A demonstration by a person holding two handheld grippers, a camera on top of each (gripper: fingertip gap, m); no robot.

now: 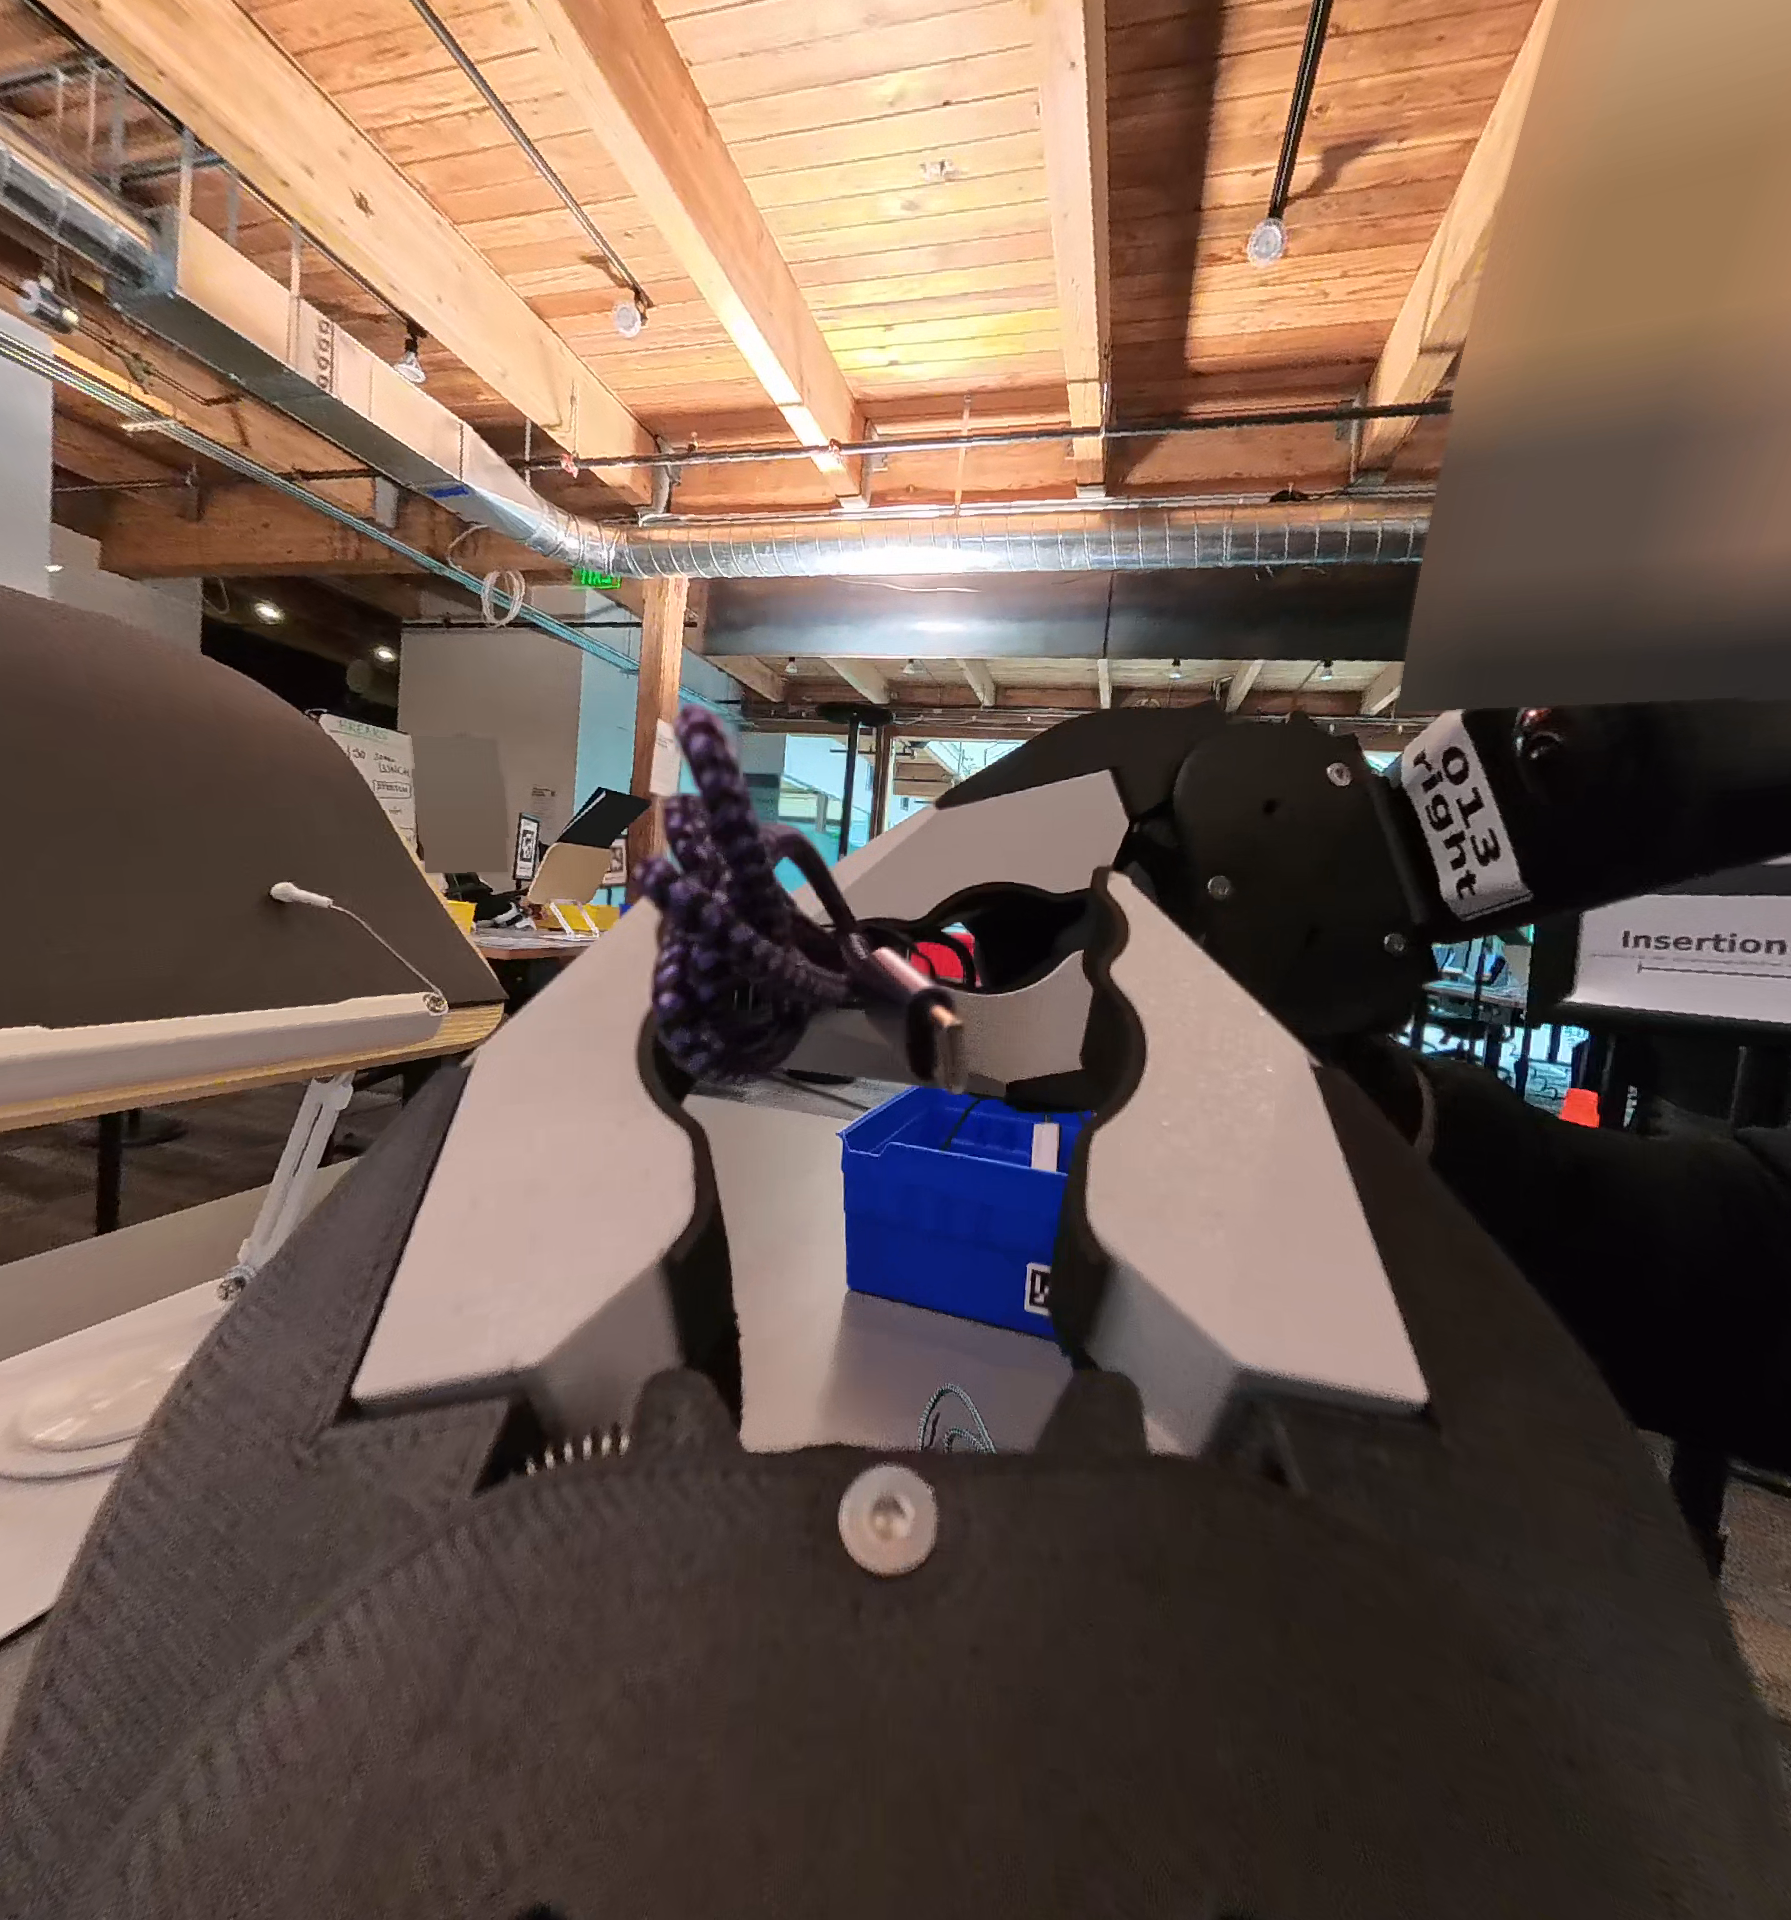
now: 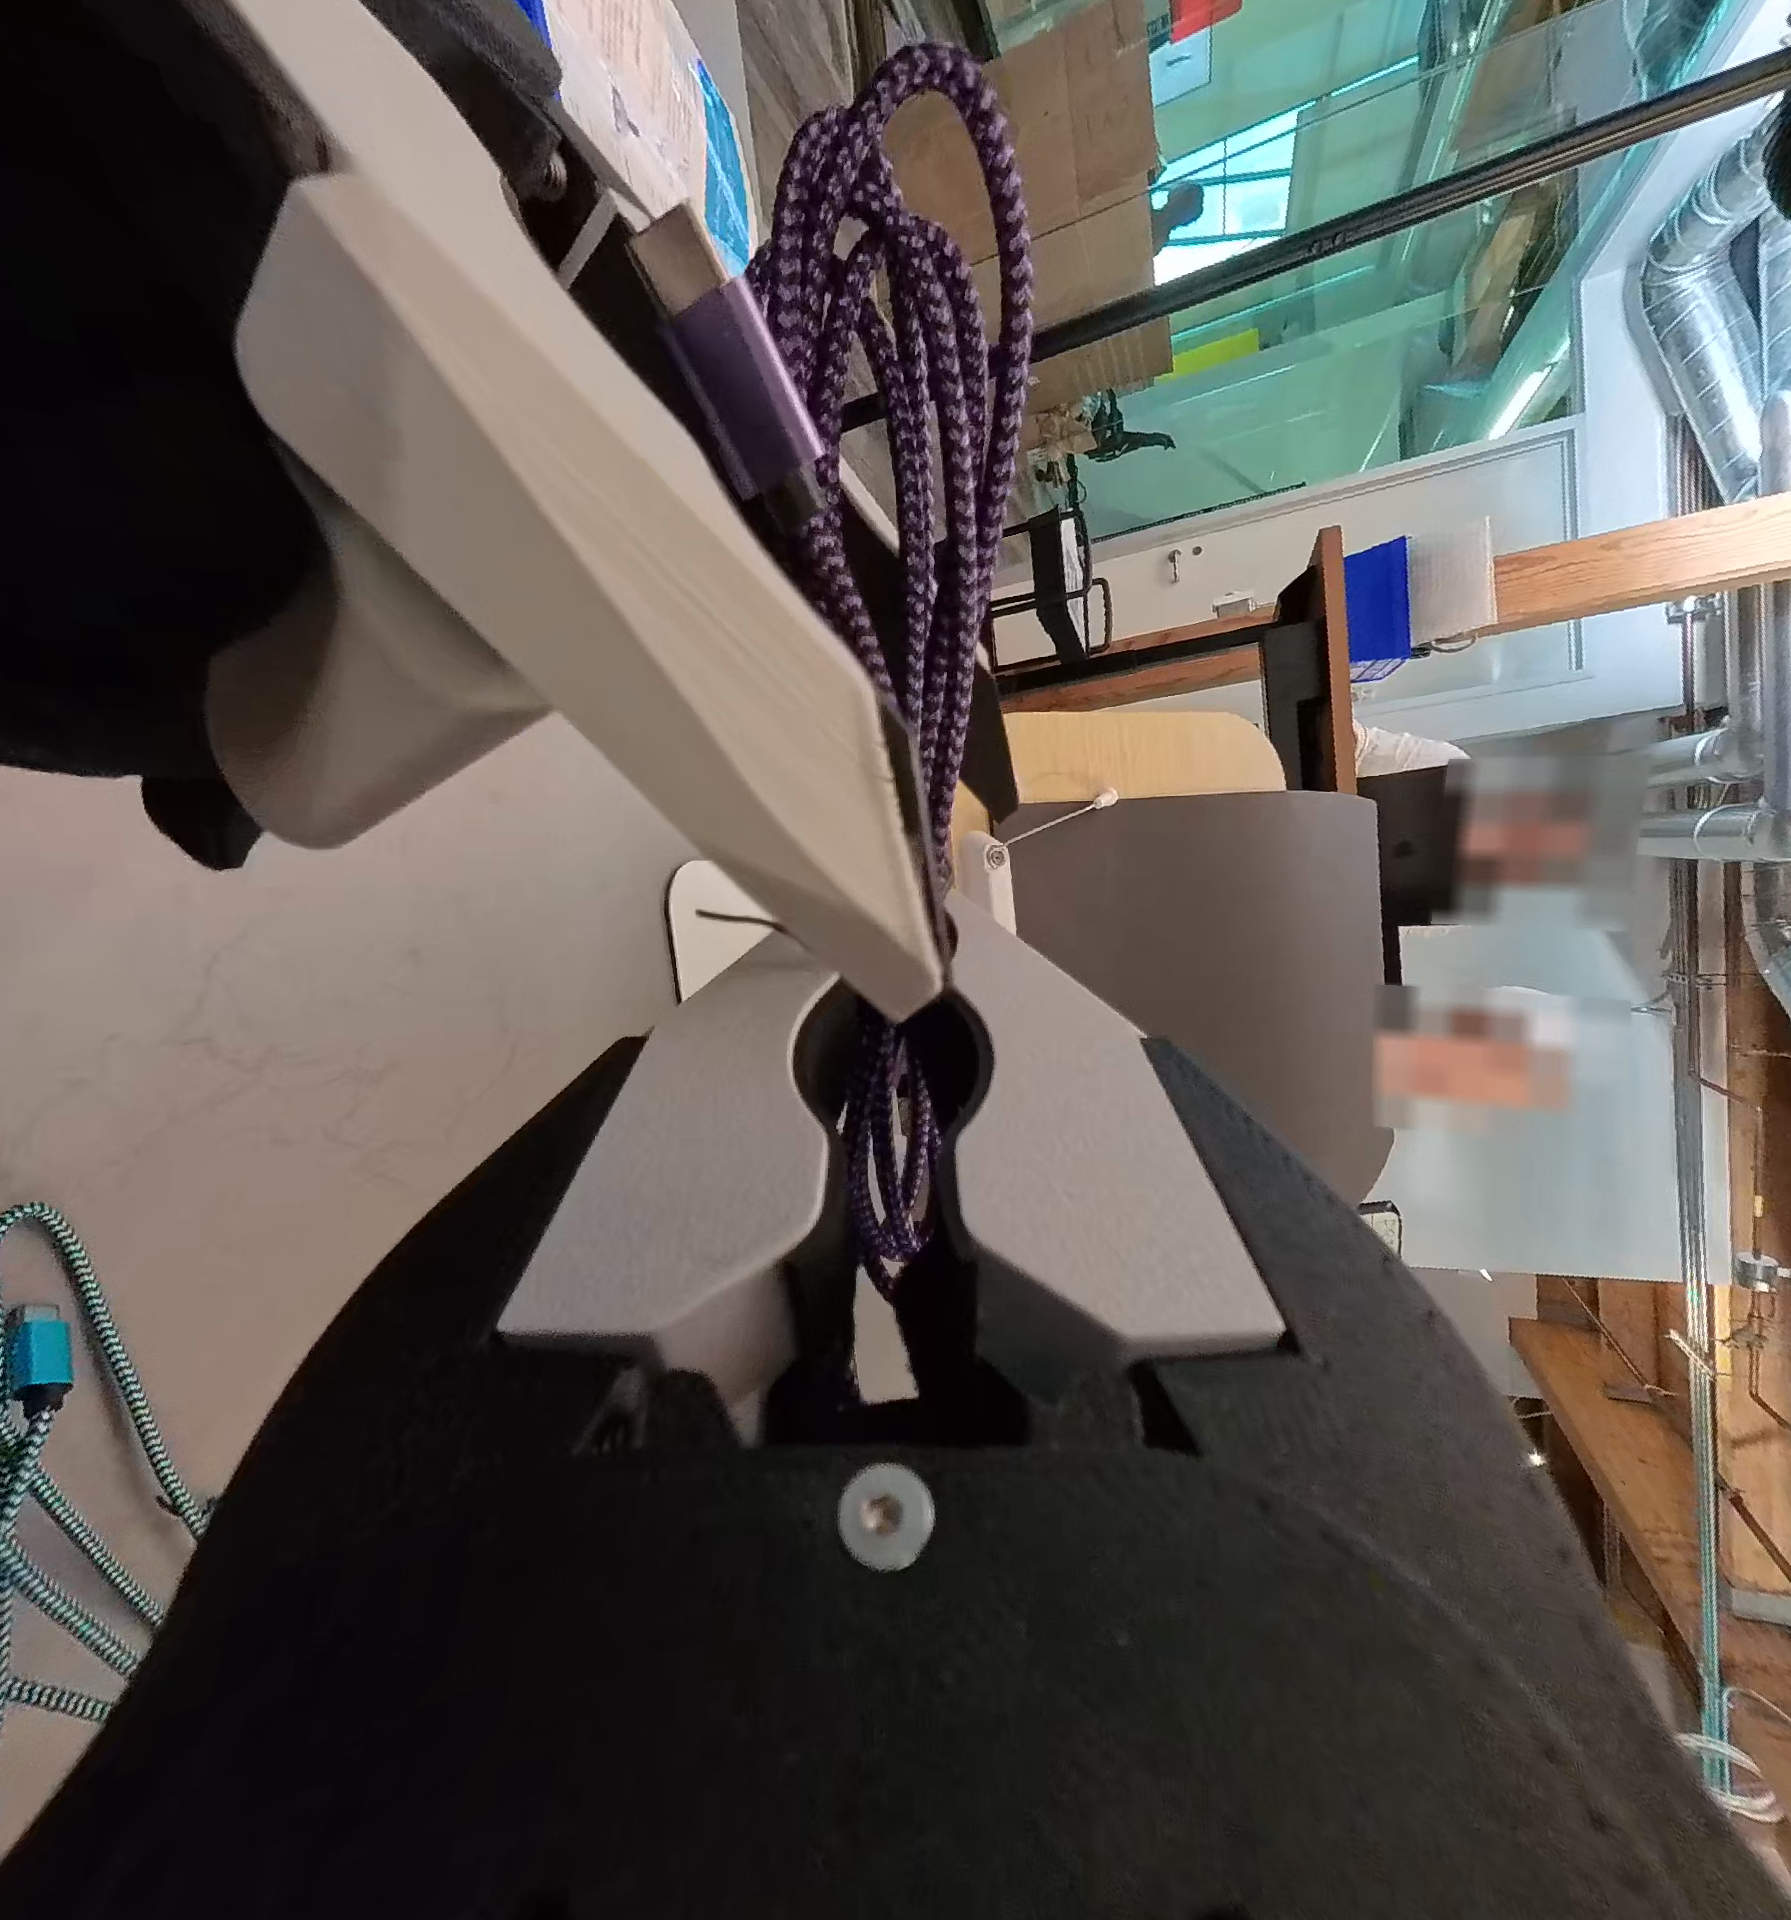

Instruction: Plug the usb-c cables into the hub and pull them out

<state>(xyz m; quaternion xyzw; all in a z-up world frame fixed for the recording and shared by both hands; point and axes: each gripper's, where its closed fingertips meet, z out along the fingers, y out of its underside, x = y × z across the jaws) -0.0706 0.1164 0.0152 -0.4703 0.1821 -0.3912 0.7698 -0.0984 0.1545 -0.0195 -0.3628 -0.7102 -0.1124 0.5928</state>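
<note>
Purple braided usb-c cable (image 2: pixel 922 436) bundled, pinched in right gripper (image 2: pixel 912 1049) jaws, loops strung along jaw axis. Plug (image 1: pixel 932 1023) free, between spread jaws of left gripper (image 1: pixel 891 1029), unheld, long axis crossing them. Left nearer plug. Hub unseen. Teal cable (image 2: pixel 8 1382) on bench.

Open-plan workshop-office: timber-beam ceiling (image 1: pixel 766 208), exposed silver ducting (image 1: pixel 974 545), desks, blue parts bin (image 1: pixel 943 1216).
</note>
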